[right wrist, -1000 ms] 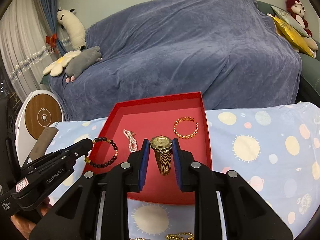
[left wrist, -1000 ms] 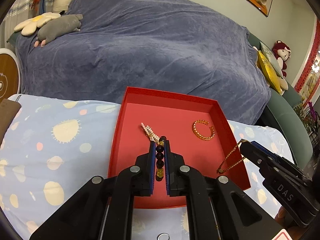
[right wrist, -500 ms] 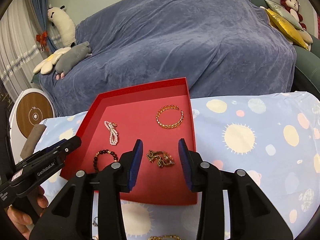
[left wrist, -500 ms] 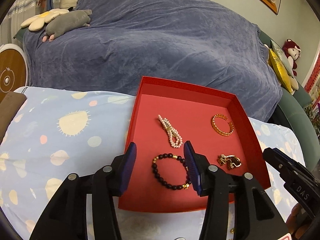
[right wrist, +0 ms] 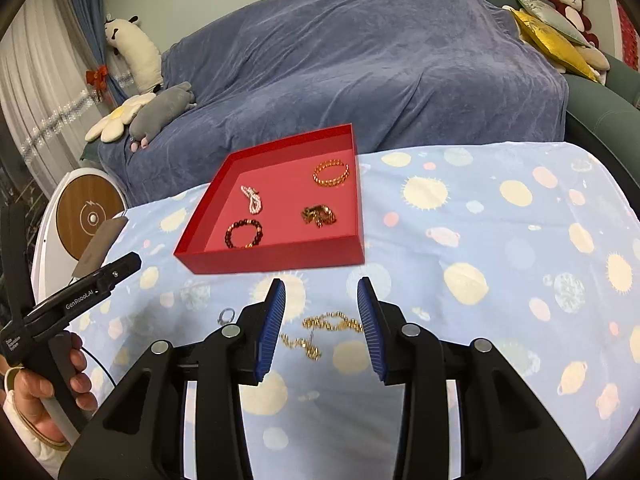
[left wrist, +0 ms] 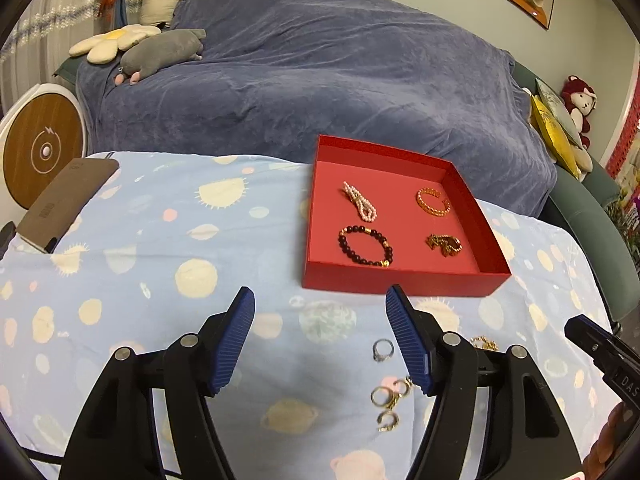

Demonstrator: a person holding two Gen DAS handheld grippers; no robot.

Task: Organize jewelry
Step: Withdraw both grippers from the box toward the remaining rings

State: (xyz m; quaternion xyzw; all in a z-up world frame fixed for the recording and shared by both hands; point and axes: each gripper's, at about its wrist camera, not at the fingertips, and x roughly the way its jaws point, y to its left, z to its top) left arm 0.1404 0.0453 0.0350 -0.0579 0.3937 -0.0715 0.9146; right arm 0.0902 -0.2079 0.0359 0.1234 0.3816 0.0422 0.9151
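A red tray (left wrist: 400, 282) (right wrist: 280, 258) sits on the patterned blue cloth. It holds a dark bead bracelet (left wrist: 365, 246) (right wrist: 243, 233), a pearl piece (left wrist: 360, 201) (right wrist: 252, 199), a gold bangle (left wrist: 433, 201) (right wrist: 330, 173) and a gold watch (left wrist: 444, 243) (right wrist: 318, 215). My left gripper (left wrist: 320, 300) is open and empty, short of the tray. A silver ring (left wrist: 383, 350) (right wrist: 226, 315) and gold rings (left wrist: 387, 400) lie on the cloth by its right finger. My right gripper (right wrist: 321, 292) is open and empty, above a gold chain (right wrist: 320, 330) on the cloth.
A sofa under a blue blanket (left wrist: 320, 80) stands behind the table, with plush toys (left wrist: 160, 50) on it. A brown case (left wrist: 66, 202) lies at the cloth's left edge. A round wooden-faced device (left wrist: 42, 150) stands at the left.
Both grippers let go of the bead bracelet and the gold watch in the tray, opened wide, and pulled back toward me, off the tray, over the loose jewelry.
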